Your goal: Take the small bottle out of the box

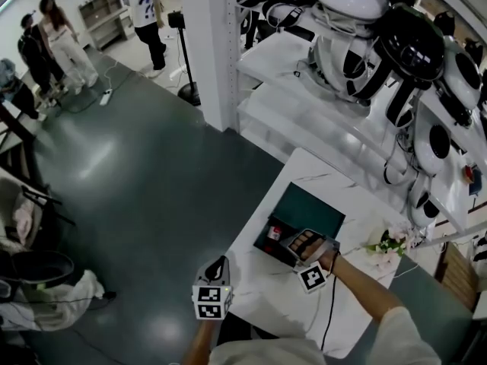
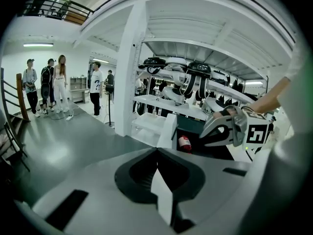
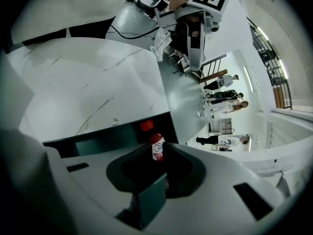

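A dark box (image 1: 283,251) stands open on the white marble table (image 1: 289,310), its teal lid (image 1: 308,207) raised. The small bottle (image 1: 272,234), with a red cap and a white-and-red label, lies at the box's left end. My right gripper (image 1: 304,243) hovers over the box just right of the bottle. In the right gripper view the bottle (image 3: 156,148) shows just beyond the tips of the right gripper (image 3: 160,173), whose jaws look closed together. My left gripper (image 1: 219,268) hangs off the table's left edge, jaws together and empty. Its view shows the bottle (image 2: 184,142) and the right gripper (image 2: 220,130).
A pale flower bunch (image 1: 392,242) lies on the table right of the box, and a black cable (image 1: 331,303) runs along my right arm. White shelves with robot bodies (image 1: 358,36) stand behind the table. A white pillar (image 1: 213,44) and several people (image 1: 61,44) are on the grey floor to the left.
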Demonstrator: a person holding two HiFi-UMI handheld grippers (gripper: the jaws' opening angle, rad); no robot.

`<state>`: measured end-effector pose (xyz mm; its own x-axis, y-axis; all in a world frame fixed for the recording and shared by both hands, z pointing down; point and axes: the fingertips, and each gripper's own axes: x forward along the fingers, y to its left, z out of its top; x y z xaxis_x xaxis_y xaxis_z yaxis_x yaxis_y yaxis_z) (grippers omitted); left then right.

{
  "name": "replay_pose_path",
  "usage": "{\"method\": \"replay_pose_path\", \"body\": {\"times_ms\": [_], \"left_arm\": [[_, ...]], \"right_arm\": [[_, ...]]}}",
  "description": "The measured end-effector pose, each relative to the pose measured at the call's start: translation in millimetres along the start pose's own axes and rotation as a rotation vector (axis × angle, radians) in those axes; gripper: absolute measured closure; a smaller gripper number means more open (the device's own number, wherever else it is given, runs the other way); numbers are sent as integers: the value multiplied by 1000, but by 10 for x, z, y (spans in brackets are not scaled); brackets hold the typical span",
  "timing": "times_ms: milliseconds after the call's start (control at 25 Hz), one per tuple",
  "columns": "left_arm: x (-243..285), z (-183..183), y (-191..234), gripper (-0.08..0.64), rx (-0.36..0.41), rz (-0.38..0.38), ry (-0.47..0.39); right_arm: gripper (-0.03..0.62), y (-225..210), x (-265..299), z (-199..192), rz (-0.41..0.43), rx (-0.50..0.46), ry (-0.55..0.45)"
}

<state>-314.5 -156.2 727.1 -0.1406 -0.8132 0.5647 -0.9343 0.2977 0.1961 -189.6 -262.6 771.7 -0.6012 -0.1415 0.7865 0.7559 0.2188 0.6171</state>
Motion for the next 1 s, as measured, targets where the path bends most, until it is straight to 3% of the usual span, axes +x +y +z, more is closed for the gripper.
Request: {"method": "replay_pose_path", "body": {"times_ms": [40,120,280,760,1000], "left_arm": [[14,-10,6,541,1,0,0],[27,1,-4,541,-2,-6,4],[33,-11,-4,541,-7,-18,12],[90,-79,133,541,-15,-15,41],[115,-99,231,541,-22,-3,49]], "right_arm": [[473,32,26,10,15,-2,-7],[384,53,81,23,18,-15,-19],[324,120,191,13,37,-48,-28],[304,-40,623,48,16,-61,-77],[320,-271,744,115,-71,-71,-104]]}}
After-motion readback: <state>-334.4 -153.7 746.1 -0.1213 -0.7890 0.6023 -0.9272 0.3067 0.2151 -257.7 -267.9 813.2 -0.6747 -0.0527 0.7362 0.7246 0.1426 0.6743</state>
